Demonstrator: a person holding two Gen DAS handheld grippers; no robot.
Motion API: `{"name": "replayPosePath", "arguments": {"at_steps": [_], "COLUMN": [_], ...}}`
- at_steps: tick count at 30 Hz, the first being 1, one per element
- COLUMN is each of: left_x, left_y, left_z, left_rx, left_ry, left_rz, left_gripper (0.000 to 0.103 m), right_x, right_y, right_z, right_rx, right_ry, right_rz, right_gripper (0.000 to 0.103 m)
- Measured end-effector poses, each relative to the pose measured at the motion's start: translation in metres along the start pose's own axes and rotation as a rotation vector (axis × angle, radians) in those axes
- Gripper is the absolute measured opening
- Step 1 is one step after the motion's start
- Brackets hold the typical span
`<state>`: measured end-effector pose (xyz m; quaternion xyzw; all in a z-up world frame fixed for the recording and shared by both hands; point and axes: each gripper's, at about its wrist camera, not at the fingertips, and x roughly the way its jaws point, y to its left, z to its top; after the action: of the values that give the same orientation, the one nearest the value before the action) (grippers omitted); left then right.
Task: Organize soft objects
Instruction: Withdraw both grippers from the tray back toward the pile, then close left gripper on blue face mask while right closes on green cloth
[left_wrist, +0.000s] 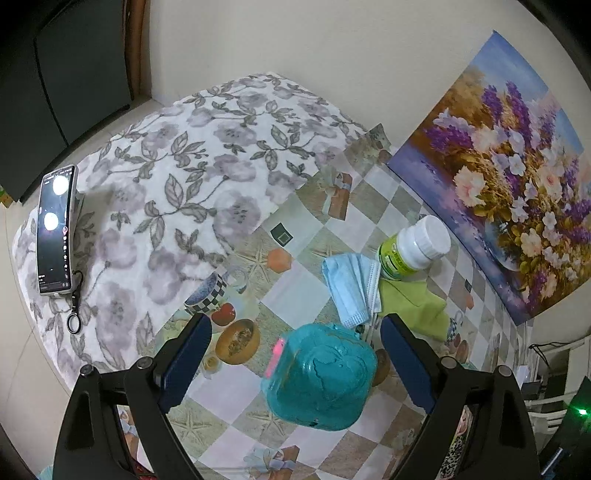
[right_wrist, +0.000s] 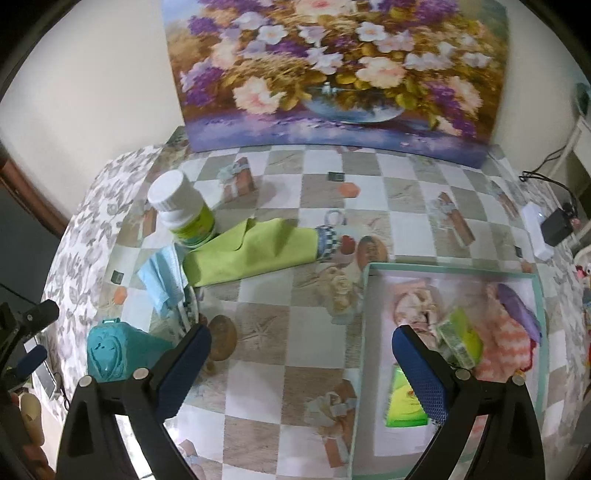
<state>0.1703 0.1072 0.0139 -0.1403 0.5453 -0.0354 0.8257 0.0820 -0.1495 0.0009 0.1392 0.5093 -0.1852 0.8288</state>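
Left gripper (left_wrist: 295, 354): I see it wide apart over the teal plastic jar (left_wrist: 319, 376), holding nothing.
Right gripper (right_wrist: 303, 363): wide, empty.
Tray (right_wrist: 539, 295): near the table's right edge; holds pink knitted cloth (right_wrist: 508, 339), purple cloth (right_wrist: 517, 306), green packets (right_wrist: 460, 338).
Outside the tray: blue face mask (right_wrist: 162, 280), green cloth (right_wrist: 255, 251), beside the white-capped bottle (right_wrist: 184, 210).

phone (left_wrist: 55, 232) on floral cloth (left_wrist: 177, 166) | pill bottle (left_wrist: 413, 251) | painting (right_wrist: 332, 74)

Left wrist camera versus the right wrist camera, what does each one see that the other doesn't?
Only the left wrist view shows the phone lying on the floral blanket. Only the right wrist view shows the tray holding a crocheted cloth. Both show the teal container, blue face mask, green cloth, white-capped bottle and flower painting.
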Motion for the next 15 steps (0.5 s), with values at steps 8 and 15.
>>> {"name": "replayPosePath", "arguments": {"at_steps": [8,15], "left_x": [0.022,0.05], "left_y": [-0.001,-0.017], "left_z": [0.017,0.045], "left_rx": [0.015,0.135], "left_ry": [0.052,0.137], "left_rz": [0.015,0.035], "left_gripper": [0.093,0.093], "right_x": [0.023,0.051], "right_y": [0.008,0.019], "right_z": [0.01,0.024], "right_rx": [-0.014,-0.062], "right_ry": [0.024,0.04], "right_rz": [0.016,0.032], "right_gripper": [0.1,0.1]}}
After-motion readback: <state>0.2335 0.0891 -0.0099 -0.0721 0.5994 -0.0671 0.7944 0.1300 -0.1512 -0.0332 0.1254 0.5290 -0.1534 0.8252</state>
